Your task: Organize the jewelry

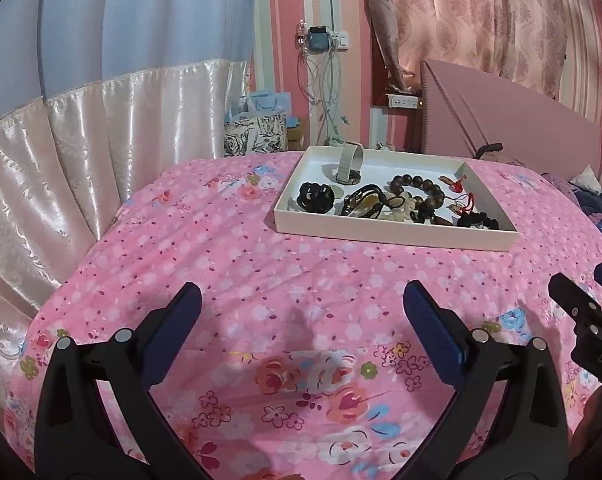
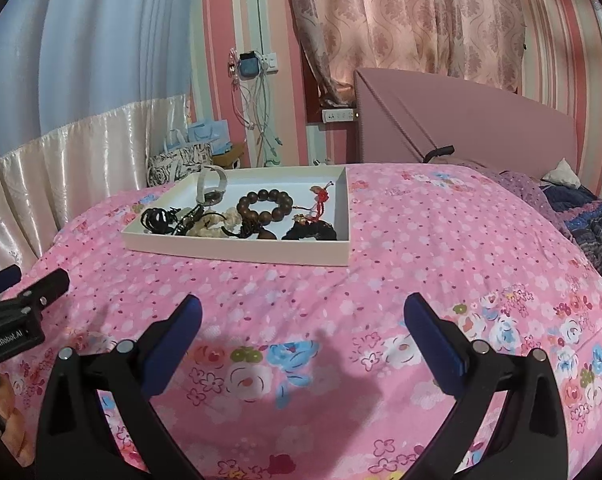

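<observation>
All the jewelry lies heaped in the white tray (image 1: pixel 385 236), unsorted; my left gripper (image 1: pixel 303 312) and right gripper (image 2: pixel 303 320) hover spread wide and empty over the near bedspread (image 2: pixel 381 280).

1. You see only part of the right gripper (image 1: pixel 581 300), cut off by the left view's right edge.
2. In the white tray (image 2: pixel 237 249), the near wall hides the lower parts of the tangled dark cords (image 2: pixel 161 218).
3. The red charm's (image 2: pixel 321 200) details are too small for you to make out.

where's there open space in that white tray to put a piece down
The tray's back right corner, behind the red tassel charm, is bare, as is the strip beside the watch. The front half is crowded: black hair ties, wooden bead bracelet.
</observation>
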`<state>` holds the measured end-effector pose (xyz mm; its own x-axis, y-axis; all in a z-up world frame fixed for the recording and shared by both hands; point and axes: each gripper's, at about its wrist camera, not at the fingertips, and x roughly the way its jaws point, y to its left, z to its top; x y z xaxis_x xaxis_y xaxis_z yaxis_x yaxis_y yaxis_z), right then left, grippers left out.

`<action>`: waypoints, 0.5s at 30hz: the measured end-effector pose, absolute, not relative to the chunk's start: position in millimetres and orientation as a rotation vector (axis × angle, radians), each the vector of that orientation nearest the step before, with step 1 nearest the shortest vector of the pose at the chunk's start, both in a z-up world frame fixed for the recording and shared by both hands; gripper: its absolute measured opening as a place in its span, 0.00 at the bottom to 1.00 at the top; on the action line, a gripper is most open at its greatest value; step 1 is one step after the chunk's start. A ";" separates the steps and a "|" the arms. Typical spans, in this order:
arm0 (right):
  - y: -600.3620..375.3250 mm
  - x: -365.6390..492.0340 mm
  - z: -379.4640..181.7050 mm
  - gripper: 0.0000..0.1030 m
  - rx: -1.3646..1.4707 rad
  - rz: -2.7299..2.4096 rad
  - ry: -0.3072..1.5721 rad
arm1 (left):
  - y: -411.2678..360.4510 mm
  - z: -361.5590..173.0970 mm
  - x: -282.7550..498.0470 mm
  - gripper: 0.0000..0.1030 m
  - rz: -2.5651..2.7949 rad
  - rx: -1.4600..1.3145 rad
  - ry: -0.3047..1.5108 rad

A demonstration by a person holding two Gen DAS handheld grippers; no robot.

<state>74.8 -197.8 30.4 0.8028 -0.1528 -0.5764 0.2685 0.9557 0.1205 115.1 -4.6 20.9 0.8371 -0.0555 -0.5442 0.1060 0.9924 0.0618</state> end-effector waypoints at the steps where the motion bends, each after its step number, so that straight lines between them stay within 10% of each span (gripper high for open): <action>1: -197.4 73.9 31.0 0.98 0.199 -0.226 0.591 | -4.7 21.3 113.4 0.97 -0.087 0.089 0.568; 15: -193.9 72.1 33.3 0.98 0.174 -0.221 0.572 | -3.3 32.8 97.7 0.97 -0.074 0.084 0.486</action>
<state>72.1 -193.9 33.3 0.8183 -0.1580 -0.5527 0.2542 0.9618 0.1015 97.7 -3.3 32.8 0.8815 -0.0509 -0.4695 0.0910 0.9938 0.0631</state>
